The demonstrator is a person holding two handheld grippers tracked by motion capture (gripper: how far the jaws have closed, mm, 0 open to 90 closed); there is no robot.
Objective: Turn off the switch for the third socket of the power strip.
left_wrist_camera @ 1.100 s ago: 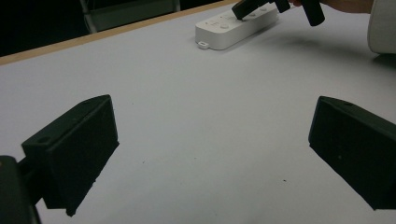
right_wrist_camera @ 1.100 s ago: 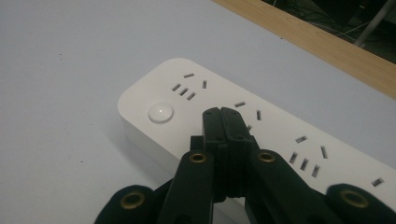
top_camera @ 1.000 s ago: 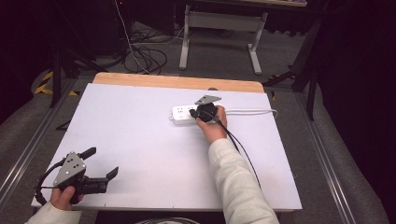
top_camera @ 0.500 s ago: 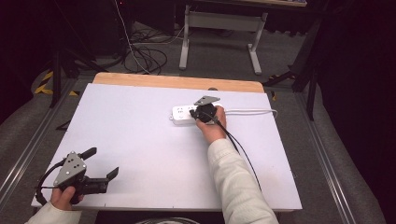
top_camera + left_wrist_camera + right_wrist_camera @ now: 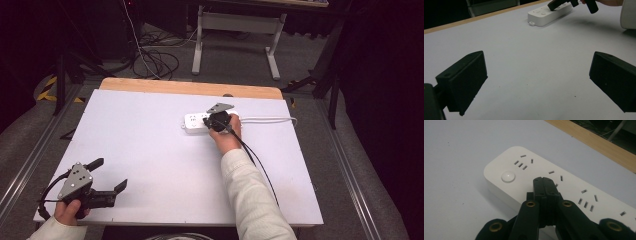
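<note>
A white power strip [image 5: 193, 122] [image 5: 549, 15] [image 5: 524, 170] lies flat at the far middle of the white table [image 5: 150, 150]. My right gripper [image 5: 209, 121] [image 5: 545, 181] is shut with nothing between its jaws. Its closed tips sit over the strip's top face, just right of the round button [image 5: 508, 176]; I cannot tell whether they touch it. From the left gripper view, the right gripper [image 5: 554, 4] shows low over the strip. My left gripper [image 5: 107, 175] [image 5: 536, 82] is open and empty, held near the table's front left corner.
The strip's white cord [image 5: 270, 119] runs right toward the table edge. A wooden strip [image 5: 190, 87] borders the far side. Beyond it, cables [image 5: 155, 55] lie on the floor beside a desk frame [image 5: 235, 35].
</note>
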